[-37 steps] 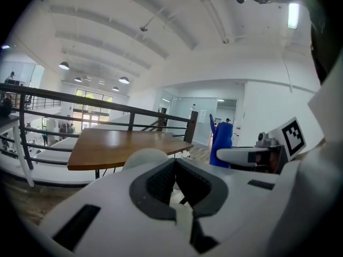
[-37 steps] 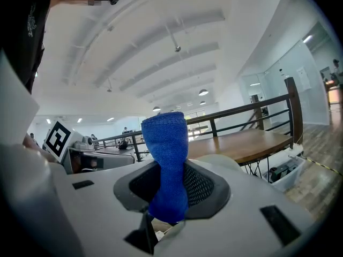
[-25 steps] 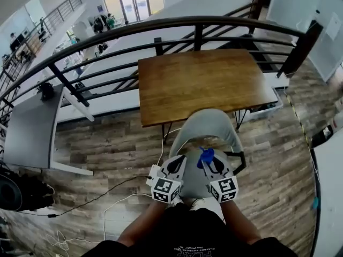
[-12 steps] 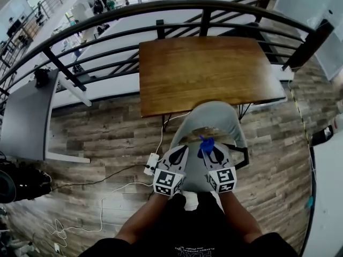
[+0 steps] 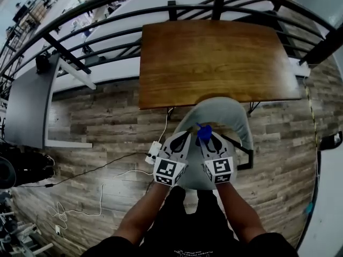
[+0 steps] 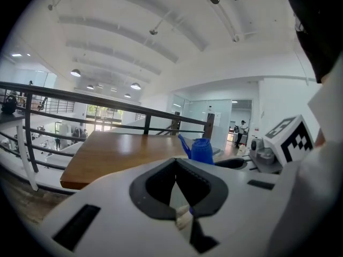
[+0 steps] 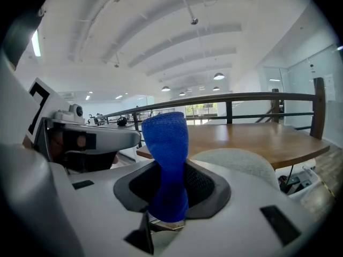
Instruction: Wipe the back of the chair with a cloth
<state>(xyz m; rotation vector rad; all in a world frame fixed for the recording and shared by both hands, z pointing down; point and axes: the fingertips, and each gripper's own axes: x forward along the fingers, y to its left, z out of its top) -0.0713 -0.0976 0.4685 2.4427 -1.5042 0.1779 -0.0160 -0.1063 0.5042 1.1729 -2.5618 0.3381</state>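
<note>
Blue cloth [image 7: 167, 165] pinched between the jaws of the right gripper [image 7: 169, 210], standing upright out of them, lower end hidden inside. Just beyond and below those jaws, grey chair [image 7: 236, 162] back, seat mostly covered by both grippers in the head view. Left gripper [image 6: 182, 213] beside it, jaws pressed together on nothing. Black-and-white square patterns on each marker cube, no letters to read. Ahead of both jaws, wooden table [image 5: 214, 58], then dark railing [image 5: 107, 31]. Left of the left jaws, white power strip [image 5: 153, 159] on plank floor, cable cut off at the frame edge.
</note>
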